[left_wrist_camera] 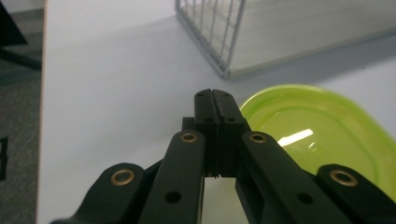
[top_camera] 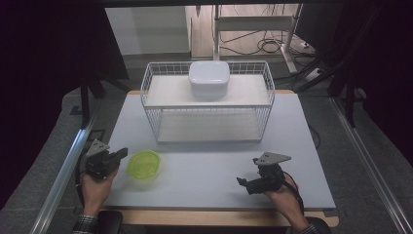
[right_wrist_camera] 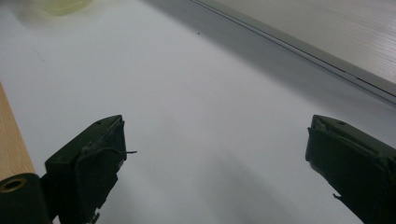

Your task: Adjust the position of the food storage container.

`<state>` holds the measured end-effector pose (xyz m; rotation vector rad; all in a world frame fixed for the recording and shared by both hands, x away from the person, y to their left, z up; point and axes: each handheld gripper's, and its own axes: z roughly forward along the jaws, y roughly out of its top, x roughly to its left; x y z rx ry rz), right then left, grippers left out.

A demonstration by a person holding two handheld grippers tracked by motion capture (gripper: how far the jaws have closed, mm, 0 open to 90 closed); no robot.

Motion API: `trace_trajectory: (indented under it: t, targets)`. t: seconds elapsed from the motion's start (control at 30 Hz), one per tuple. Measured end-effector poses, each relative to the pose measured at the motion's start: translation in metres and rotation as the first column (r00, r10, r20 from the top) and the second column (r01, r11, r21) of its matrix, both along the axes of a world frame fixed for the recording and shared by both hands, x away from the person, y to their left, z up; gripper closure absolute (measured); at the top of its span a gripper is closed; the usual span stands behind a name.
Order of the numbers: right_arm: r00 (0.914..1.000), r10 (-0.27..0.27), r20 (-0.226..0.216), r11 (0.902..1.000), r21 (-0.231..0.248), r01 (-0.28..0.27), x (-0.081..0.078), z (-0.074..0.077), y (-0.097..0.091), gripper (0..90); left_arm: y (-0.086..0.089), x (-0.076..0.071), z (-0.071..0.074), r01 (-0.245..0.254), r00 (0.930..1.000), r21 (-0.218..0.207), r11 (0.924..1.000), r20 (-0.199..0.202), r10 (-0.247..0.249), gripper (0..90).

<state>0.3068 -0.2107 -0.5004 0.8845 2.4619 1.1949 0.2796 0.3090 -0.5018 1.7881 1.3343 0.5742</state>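
- We see a pale table (top_camera: 204, 180) carrying a wire rack (top_camera: 208, 100) with a white container (top_camera: 209, 78).
- Our left gripper (left_wrist_camera: 214, 95) is closed, empty, beside the green lid (left_wrist_camera: 317, 135); our right gripper (right_wrist_camera: 217, 154) gapes wide, empty.

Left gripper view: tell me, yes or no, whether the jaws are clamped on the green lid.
No: the left gripper has its jaws pressed together with nothing between them, and the green lid lies just beside them.

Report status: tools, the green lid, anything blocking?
Left tool shut, empty, beside green lid. Right tool open, empty, over bare table. Lid flat on table, unheld. Wire rack stands behind, nothing blocking.
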Motion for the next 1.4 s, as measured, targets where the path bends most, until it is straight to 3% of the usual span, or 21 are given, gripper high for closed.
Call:
trace_trajectory:
  t: [0.23,0.5,0.77,0.9,1.07,1.2,1.27,1.4]
  targets:
    - [1.0000,0.001,-0.005,0.9999,-0.015,-0.001,0.000,-0.002,0.001,5.8,-0.001,-0.007,-0.010,-0.003,0.9980,0.009,1.0000,-0.064,0.004,90.0]
    - [0.9999,0.005,-0.010,0.9996,-0.027,-0.005,0.000,-0.003,0.002,5.8,-0.008,-0.011,-0.015,-0.020,0.9944,0.001,0.9998,-0.104,0.020,89.7]
    - [0.9998,0.011,-0.019,0.9991,-0.041,-0.011,0.000,-0.005,0.003,5.8,-0.018,-0.011,-0.015,-0.022,0.9937,-0.008,0.9997,-0.110,0.021,89.8]
    - [0.9997,0.011,-0.022,0.9989,-0.045,-0.012,0.001,-0.006,0.004,5.8,-0.028,-0.010,-0.015,-0.001,0.9938,-0.022,0.9998,-0.111,-0.002,89.9]
    - [0.9997,0.004,-0.026,0.9987,-0.050,-0.005,0.001,-0.007,0.004,5.8,-0.045,-0.009,-0.015,0.062,0.9910,-0.050,0.9968,-0.115,-0.068,89.9]
    - [0.9998,-0.003,-0.020,0.9988,-0.048,0.002,0.001,-0.006,0.003,5.7,-0.042,-0.009,-0.015,0.055,0.9900,-0.060,0.9967,-0.127,-0.062,88.7]
    - [0.9998,-0.005,-0.019,0.9989,-0.046,0.004,0.001,-0.005,0.002,5.8,-0.036,-0.007,-0.018,0.063,0.9840,-0.072,0.9954,-0.162,-0.074,86.9]
    - [0.9997,-0.007,-0.022,0.9988,-0.048,0.006,0.001,-0.005,0.002,5.8,-0.038,-0.003,-0.028,0.130,0.9618,-0.099,0.9865,-0.229,-0.150,86.4]
